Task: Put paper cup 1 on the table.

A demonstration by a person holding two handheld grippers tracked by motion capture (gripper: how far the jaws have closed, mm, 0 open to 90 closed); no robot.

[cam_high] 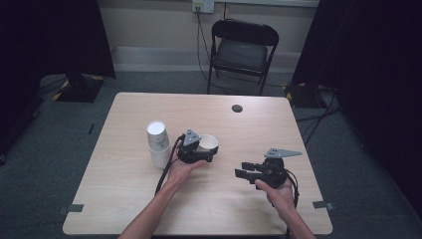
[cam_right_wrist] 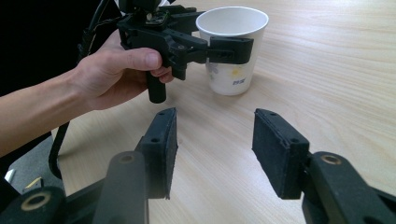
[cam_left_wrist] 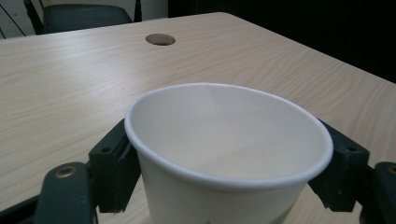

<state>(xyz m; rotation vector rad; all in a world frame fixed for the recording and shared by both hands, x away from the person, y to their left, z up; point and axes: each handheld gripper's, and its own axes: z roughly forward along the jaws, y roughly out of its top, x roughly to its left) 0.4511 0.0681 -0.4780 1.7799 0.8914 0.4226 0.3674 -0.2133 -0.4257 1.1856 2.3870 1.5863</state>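
High view, left gripper (cam_high: 203,149): it is held in the left hand (cam_high: 181,167) near the middle of the surface (cam_high: 249,129), and a white paper cup (cam_high: 209,143) is pinched between its fingers.
High view, cup stack (cam_high: 158,143): it is stood just left of the held cup, apart from it; the single cup is probably kept clear of the stack so it can be handled alone.
High view, right gripper (cam_high: 249,170): it is held low over the surface, well right of the cup, pointed towards it, with nothing between them.
High view, surroundings: a round hole (cam_high: 237,108) is set in the surface beyond the cup, and a folding chair (cam_high: 242,50) is stood behind.
Left gripper view, cup (cam_left_wrist: 229,140): it is clamped upright just under its rim by both fingers (cam_left_wrist: 112,165); its inside is seen to be empty.
Right gripper view, fingers (cam_right_wrist: 161,149): they are spread wide with nothing between them, presumably kept ready to take the cup.
Right gripper view, cup (cam_right_wrist: 232,51): it is held at or just above the surface; contact cannot be told.
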